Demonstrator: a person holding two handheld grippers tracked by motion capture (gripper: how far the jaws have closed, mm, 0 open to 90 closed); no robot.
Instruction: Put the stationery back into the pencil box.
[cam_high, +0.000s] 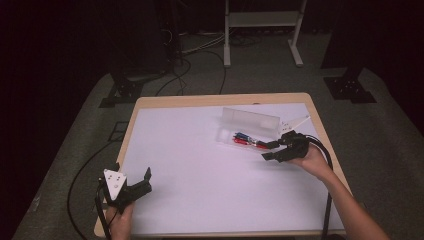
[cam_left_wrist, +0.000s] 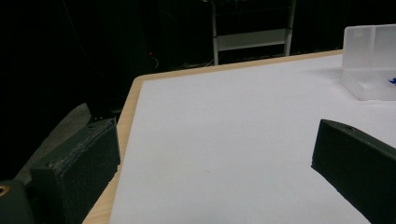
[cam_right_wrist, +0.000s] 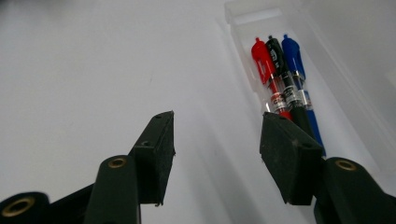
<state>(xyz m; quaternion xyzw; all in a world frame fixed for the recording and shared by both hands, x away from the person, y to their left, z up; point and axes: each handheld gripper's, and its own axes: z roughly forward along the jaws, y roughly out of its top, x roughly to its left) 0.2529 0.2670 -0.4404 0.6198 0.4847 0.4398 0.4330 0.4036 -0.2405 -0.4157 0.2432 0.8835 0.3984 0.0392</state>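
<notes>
A clear plastic pen case (cam_high: 248, 121) lies open at the back right of the white mat (cam_high: 200, 165), its lid standing up. In its tray lie a red pen (cam_right_wrist: 267, 74), a black pen (cam_right_wrist: 280, 70) and a blue pen (cam_right_wrist: 295, 72), side by side. My right gripper (cam_high: 270, 151) hovers at the tray's near right end, open and empty. In the right gripper view my right gripper (cam_right_wrist: 217, 121) has one jaw over the pens' lower ends and the other over bare mat. My left gripper (cam_high: 134, 175) rests open at the mat's front left corner, far from the case (cam_left_wrist: 369, 60).
The mat covers a wooden table (cam_high: 131, 120) whose edge runs close to my left gripper (cam_left_wrist: 215, 135). A small white piece (cam_high: 295, 122) lies just right of the case. Beyond the table are a white stand (cam_high: 262, 30), black floor bases (cam_high: 350, 87) and cables (cam_high: 190, 65).
</notes>
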